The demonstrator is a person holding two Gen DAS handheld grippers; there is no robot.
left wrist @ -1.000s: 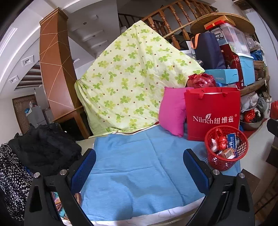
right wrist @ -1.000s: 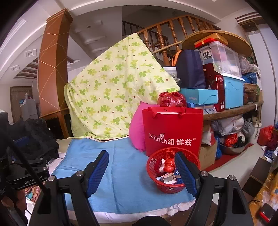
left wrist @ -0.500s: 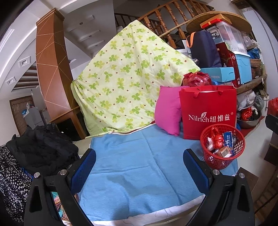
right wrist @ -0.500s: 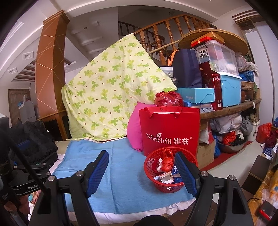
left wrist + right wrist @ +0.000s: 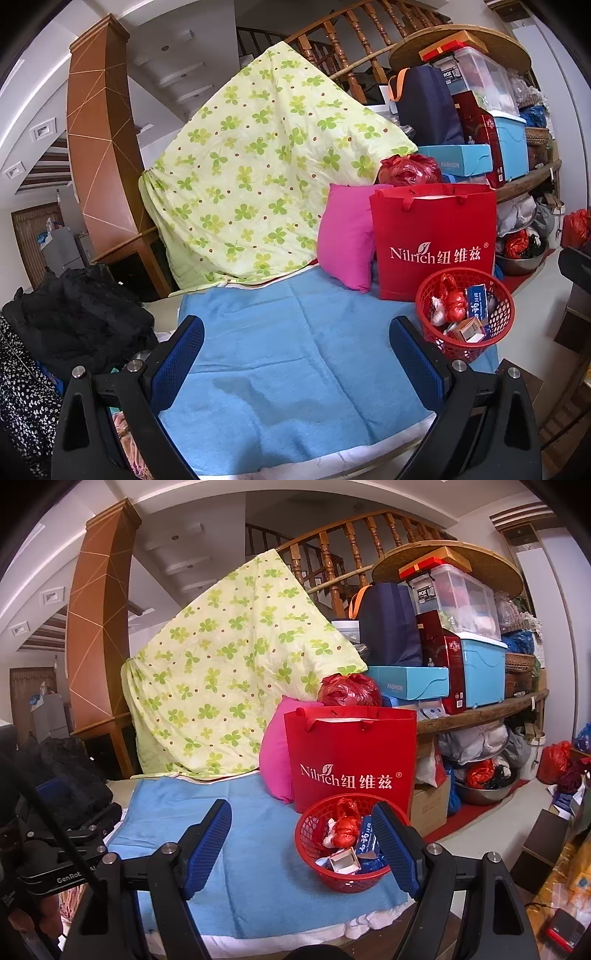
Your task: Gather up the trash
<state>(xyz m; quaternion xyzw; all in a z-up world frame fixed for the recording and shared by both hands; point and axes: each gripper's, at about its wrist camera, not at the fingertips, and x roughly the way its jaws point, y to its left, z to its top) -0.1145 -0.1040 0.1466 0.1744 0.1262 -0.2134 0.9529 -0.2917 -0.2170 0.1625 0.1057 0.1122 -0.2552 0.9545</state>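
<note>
I held both the left tongs (image 5: 295,354) and right tongs (image 5: 301,843) wide open and empty above the blue towel (image 5: 295,350), since the trash (image 5: 345,830) already sat in the red basket (image 5: 314,853) at its right edge.

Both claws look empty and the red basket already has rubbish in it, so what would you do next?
Probably hold both back and finish: the blue towel shows no loose trash, the wrappers and boxes sit in the red basket, and left claw and right claw are open.
</note>
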